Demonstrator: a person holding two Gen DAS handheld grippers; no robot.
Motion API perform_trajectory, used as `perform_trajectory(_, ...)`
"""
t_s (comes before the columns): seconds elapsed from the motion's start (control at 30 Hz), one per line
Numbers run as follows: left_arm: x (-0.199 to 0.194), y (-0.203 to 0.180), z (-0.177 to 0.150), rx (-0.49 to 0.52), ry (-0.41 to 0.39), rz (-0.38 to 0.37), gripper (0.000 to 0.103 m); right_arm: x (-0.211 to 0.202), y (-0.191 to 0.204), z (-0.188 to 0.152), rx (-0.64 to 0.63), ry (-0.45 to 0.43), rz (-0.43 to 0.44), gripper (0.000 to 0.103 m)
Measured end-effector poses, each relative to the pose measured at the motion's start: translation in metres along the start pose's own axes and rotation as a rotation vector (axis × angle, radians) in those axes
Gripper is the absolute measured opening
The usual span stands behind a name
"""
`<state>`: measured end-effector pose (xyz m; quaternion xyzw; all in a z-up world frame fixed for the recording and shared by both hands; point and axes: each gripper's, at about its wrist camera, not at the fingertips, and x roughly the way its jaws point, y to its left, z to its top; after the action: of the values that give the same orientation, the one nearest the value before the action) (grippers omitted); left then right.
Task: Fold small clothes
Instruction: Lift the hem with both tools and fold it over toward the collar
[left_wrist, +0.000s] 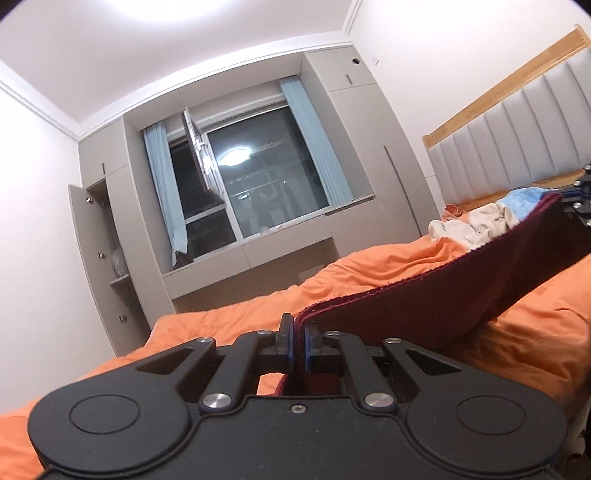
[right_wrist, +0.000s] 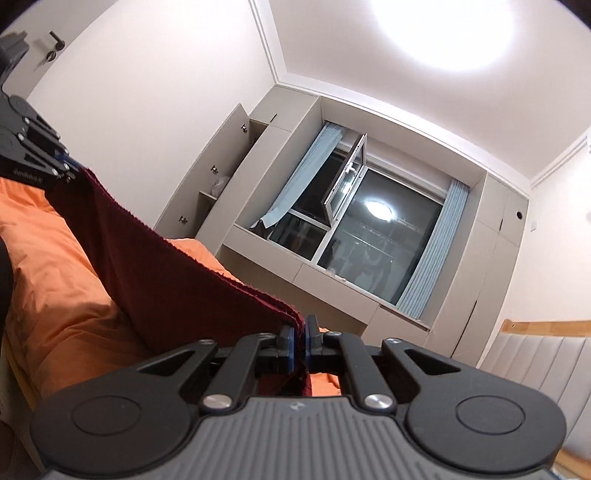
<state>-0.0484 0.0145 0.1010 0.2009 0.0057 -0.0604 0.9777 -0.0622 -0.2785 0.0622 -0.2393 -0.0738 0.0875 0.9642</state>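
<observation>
A dark red knitted garment (left_wrist: 461, 291) hangs stretched between both grippers above the orange bed. My left gripper (left_wrist: 299, 334) is shut on one corner of it, the cloth pinched between the blue pads. My right gripper (right_wrist: 299, 338) is shut on the opposite corner of the dark red garment (right_wrist: 155, 266). In the left wrist view the right gripper (left_wrist: 576, 201) shows at the far right edge, holding the cloth's other end. In the right wrist view the left gripper (right_wrist: 64, 168) shows at the upper left, gripping the far end.
An orange duvet (left_wrist: 388, 266) covers the bed. A pile of beige, blue and orange clothes (left_wrist: 480, 221) lies near the padded headboard (left_wrist: 517, 147). Beyond the bed are a window (left_wrist: 251, 177) with blue curtains and a wardrobe with an open door (left_wrist: 88, 266).
</observation>
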Motion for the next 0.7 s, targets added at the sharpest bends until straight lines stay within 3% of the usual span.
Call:
perform_trajectory(0.4, 0.040, -0.006, 0.005, 0.013, -0.019, 0.010, 0.006, 0.049, -0.012, -0.011, 0.061, 0.027, -0.012, 0.006)
perform_trajectory(0.7, 0.140, 0.000, 0.022, 0.057, -0.051, 0.058, 0.006, 0.147, -0.027, -0.022, 0.043, 0.007, -0.040, 0.006)
